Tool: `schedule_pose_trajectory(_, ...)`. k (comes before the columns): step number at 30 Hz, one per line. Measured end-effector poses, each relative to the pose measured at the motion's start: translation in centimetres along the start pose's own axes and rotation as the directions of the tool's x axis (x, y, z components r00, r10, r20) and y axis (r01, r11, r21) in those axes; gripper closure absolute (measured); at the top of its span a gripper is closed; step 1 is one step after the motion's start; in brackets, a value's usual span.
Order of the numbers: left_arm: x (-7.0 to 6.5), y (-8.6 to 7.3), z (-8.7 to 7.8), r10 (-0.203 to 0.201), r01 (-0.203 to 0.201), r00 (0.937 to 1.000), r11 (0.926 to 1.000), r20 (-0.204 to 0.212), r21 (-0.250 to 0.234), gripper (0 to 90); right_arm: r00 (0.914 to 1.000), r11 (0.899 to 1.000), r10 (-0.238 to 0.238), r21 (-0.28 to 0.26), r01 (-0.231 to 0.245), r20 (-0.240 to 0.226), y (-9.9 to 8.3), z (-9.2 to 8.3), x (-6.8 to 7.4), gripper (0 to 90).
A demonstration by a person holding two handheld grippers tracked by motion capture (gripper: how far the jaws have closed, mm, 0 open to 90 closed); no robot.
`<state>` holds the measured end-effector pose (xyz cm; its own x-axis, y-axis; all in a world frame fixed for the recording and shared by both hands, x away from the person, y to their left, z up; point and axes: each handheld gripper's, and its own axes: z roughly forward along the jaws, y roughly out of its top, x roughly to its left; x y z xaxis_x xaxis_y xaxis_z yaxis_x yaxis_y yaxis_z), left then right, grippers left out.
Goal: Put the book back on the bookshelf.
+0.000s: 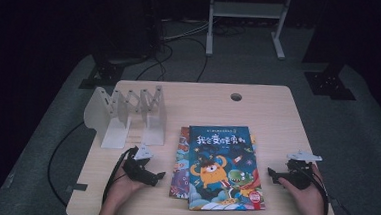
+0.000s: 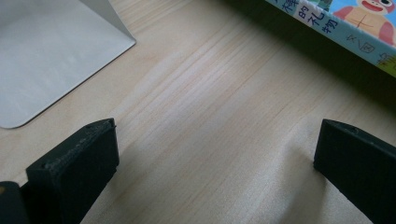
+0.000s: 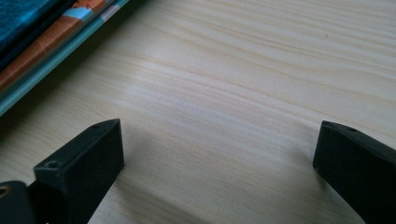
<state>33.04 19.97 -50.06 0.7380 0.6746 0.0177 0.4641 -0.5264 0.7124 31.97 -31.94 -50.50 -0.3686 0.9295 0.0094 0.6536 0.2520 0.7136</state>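
Note:
A stack of picture books (image 1: 220,167) lies flat near the table's front middle; the top one has a blue cover with an orange monster. My left gripper (image 1: 160,176) rests on the table just left of the stack, jaws open and pointing toward it. In the left gripper view (image 2: 215,149) only bare wood lies between the jaws, with the books' edge (image 2: 345,35) at the top right. My right gripper (image 1: 270,173) sits right of the stack, open, aimed at it. Its own view (image 3: 217,149) has bare wood between the jaws and the book edges (image 3: 42,44) at top left.
A white accordion-style book stand (image 1: 128,114) stands at the table's back left; its flat base plate (image 2: 46,56) reaches close to my left gripper. The wooden table (image 1: 272,122) has a cable hole (image 1: 236,97) near its far edge. Dark floor and stands surround it.

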Motion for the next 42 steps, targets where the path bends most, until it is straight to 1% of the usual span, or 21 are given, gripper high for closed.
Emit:
schedule_pose_trajectory(2,0.0,0.0,0.0,0.000,0.000,1.0000,1.0000,0.000,0.003,0.0,1.0000,1.000,0.000,-0.001,0.000,0.001,0.0,0.0,0.0,2.0)
schedule_pose_trajectory(3,0.0,0.0,0.0,-0.001,0.001,1.0000,1.0000,-0.001,0.003,0.0,1.0000,1.000,0.005,-0.008,-0.004,0.006,0.0,-0.1,0.0,6.8)
schedule_pose_trajectory(4,0.0,0.0,-0.1,-0.001,0.001,1.0000,1.0000,-0.001,0.002,0.0,0.9998,1.000,0.016,-0.023,-0.015,0.012,-0.1,-0.3,0.0,15.8)
schedule_pose_trajectory(5,0.0,0.0,-0.1,-0.001,0.001,1.0000,1.0000,-0.001,0.002,0.0,0.9998,1.000,0.016,-0.023,-0.015,0.012,-0.1,-0.3,0.0,15.8)
schedule_pose_trajectory(6,-0.1,-0.1,-0.1,-0.002,0.002,1.0000,1.0000,-0.002,-0.002,0.0,0.9997,0.999,0.020,-0.044,-0.019,0.014,-0.3,-0.5,0.1,20.9)
schedule_pose_trajectory(8,-0.1,-0.1,-0.1,-0.003,0.003,1.0000,1.0000,-0.002,-0.003,0.0,0.9998,0.999,0.017,-0.044,-0.017,0.012,-0.3,-0.6,0.1,26.3)
schedule_pose_trajectory(12,-0.1,-0.1,-0.1,-0.004,0.004,1.0000,1.0000,-0.002,-0.003,0.0,0.9998,0.999,0.019,-0.033,-0.019,0.011,-0.1,-0.7,0.3,29.5)
schedule_pose_trajectory(14,-0.1,-0.1,-0.1,-0.003,0.003,1.0000,1.0000,-0.002,-0.003,0.0,0.9996,0.999,0.027,-0.027,-0.027,0.006,0.2,-1.0,0.3,30.0)
schedule_pose_trajectory(16,-0.1,-0.1,-0.1,-0.004,0.004,1.0000,1.0000,-0.002,-0.004,0.0,0.9993,0.998,0.036,-0.046,-0.036,-0.006,0.7,-1.5,0.3,30.4)
schedule_pose_trajectory(20,-0.1,-0.1,-0.1,-0.004,0.004,1.0000,1.0000,-0.002,-0.003,0.0,0.9981,0.997,0.049,-0.059,-0.051,-0.038,1.7,-2.1,0.7,30.7)
schedule_pose_trajectory(23,-0.1,-0.1,-0.1,-0.003,0.003,1.0000,1.0000,-0.002,-0.003,0.0,0.9980,0.996,0.051,-0.074,-0.054,-0.037,2.3,-2.4,0.8,31.4)
schedule_pose_trajectory(24,-0.1,-0.1,-0.1,-0.004,0.004,1.0000,1.0000,-0.003,-0.003,0.0,0.9972,0.994,0.054,-0.087,-0.059,-0.051,3.0,-2.6,1.1,31.4)
schedule_pose_trajectory(25,-0.1,-0.1,-0.1,-0.007,0.007,1.0000,1.0000,-0.006,-0.004,0.0,0.9972,0.994,0.054,-0.087,-0.059,-0.051,3.0,-2.6,1.1,31.4)
schedule_pose_trajectory(26,-0.1,-0.2,-0.2,-0.011,0.011,0.9999,0.9999,-0.013,-0.002,0.0,0.9968,0.995,0.044,-0.090,-0.050,-0.067,3.8,-2.5,1.5,31.4)
schedule_pose_trajectory(27,-0.1,-0.2,-0.2,-0.011,0.011,0.9999,0.9999,-0.013,-0.002,0.0,0.9968,0.995,0.044,-0.090,-0.050,-0.067,3.8,-2.5,1.5,31.4)
schedule_pose_trajectory(32,-0.1,-0.3,-0.3,-0.011,0.011,0.9999,0.9999,-0.010,-0.002,0.0,0.9948,0.995,0.008,-0.094,-0.017,-0.102,5.8,-1.2,2.7,31.7)
schedule_pose_trajectory(35,0.0,-0.3,-0.3,-0.008,0.008,0.9999,1.0000,-0.009,-0.003,0.0,0.9934,0.996,0.003,-0.090,-0.014,-0.115,6.3,-0.8,3.0,31.6)
schedule_pose_trajectory(38,0.0,-0.3,-0.3,-0.005,0.005,1.0000,1.0000,-0.005,-0.004,0.0,0.9902,0.997,-0.007,-0.081,-0.005,-0.139,7.4,0.0,3.7,31.2)
schedule_pose_trajectory(39,0.0,-0.3,-0.3,-0.005,0.005,1.0000,1.0000,-0.005,-0.004,0.0,0.9895,0.996,-0.011,-0.090,-0.002,-0.144,7.6,0.3,3.8,31.3)
schedule_pose_trajectory(41,0.0,-0.2,-0.3,-0.001,0.001,1.0000,1.0000,-0.001,-0.001,0.0,0.9886,0.996,-0.012,-0.084,-0.001,-0.150,7.9,0.5,4.0,31.0)
schedule_pose_trajectory(42,0.1,-0.1,-0.3,0.002,-0.002,1.0000,1.0000,-0.001,0.009,0.0,0.9889,0.998,-0.022,-0.064,0.013,-0.147,8.3,1.0,4.4,30.7)
